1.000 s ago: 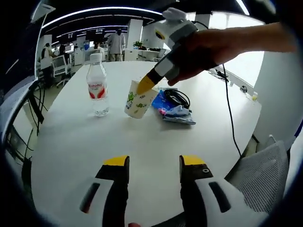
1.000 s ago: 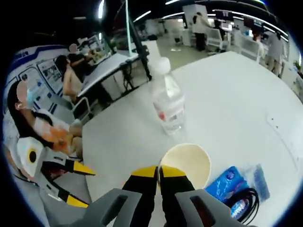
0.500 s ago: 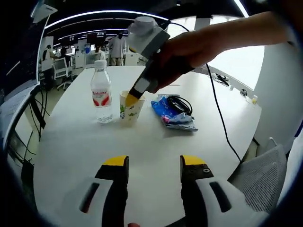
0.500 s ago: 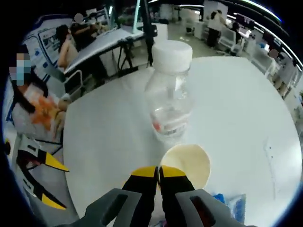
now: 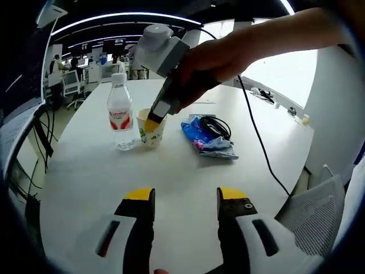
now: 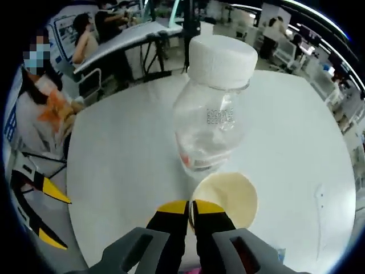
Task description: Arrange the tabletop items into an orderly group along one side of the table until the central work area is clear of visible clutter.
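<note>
Bottle [image 5: 120,111] crowds cup [image 5: 150,127] — near table [image 5: 171,182] open.

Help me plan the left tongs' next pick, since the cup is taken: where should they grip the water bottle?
Grip the water bottle around its body at the red label, coming in level from the side facing away from the paper cup. It stands upright, round and narrow, and the cup, pinched by the right tongs, sits close beside it.

Bright window glare, ceiling strip lights, fisheye-bent edges, soft shadows
</note>
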### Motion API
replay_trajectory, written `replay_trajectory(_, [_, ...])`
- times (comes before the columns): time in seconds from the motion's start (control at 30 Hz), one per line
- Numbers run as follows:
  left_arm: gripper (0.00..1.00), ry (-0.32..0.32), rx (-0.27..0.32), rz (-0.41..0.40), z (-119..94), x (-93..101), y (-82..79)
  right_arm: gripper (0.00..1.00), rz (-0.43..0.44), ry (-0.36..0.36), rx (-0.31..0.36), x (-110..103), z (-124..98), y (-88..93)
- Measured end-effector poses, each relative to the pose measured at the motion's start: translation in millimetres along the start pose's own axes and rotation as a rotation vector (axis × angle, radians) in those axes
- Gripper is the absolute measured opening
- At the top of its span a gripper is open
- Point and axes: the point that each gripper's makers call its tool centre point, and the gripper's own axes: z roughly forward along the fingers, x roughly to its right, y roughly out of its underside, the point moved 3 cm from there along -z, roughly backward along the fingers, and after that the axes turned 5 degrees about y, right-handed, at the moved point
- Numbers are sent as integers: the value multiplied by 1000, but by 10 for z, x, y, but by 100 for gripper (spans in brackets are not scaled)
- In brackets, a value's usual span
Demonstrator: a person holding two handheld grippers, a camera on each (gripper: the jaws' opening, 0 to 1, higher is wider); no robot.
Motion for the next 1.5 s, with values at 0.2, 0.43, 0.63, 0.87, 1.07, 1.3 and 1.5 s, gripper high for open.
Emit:
replay_trajectory(0.2, [42,-6,1,-6,-11,-16,7,2,-10,13,-6,38,28,39])
replay_trajectory(0.43, [42,-7,-5,-4,-15,0,23,12,-43,30,2,34,12,45])
replay_trajectory(0.63, [42,-10,-1,3,-27,29,-19,18,-105,47,7,22,-21,59])
replay_trajectory(0.87, [42,-14,4,11,-22,63,-57,20,-171,68,24,27,-81,44])
replay_trajectory(1.07, [42,-1,-9,34,3,153,-89,20,-253,72,34,-23,-176,53])
replay_trajectory(1.3, [42,21,-17,79,57,301,-173,23,-266,78,75,-72,-326,75])
replay_trajectory(1.5, [42,61,-49,119,100,514,-125,26,-236,73,132,-125,-505,136])
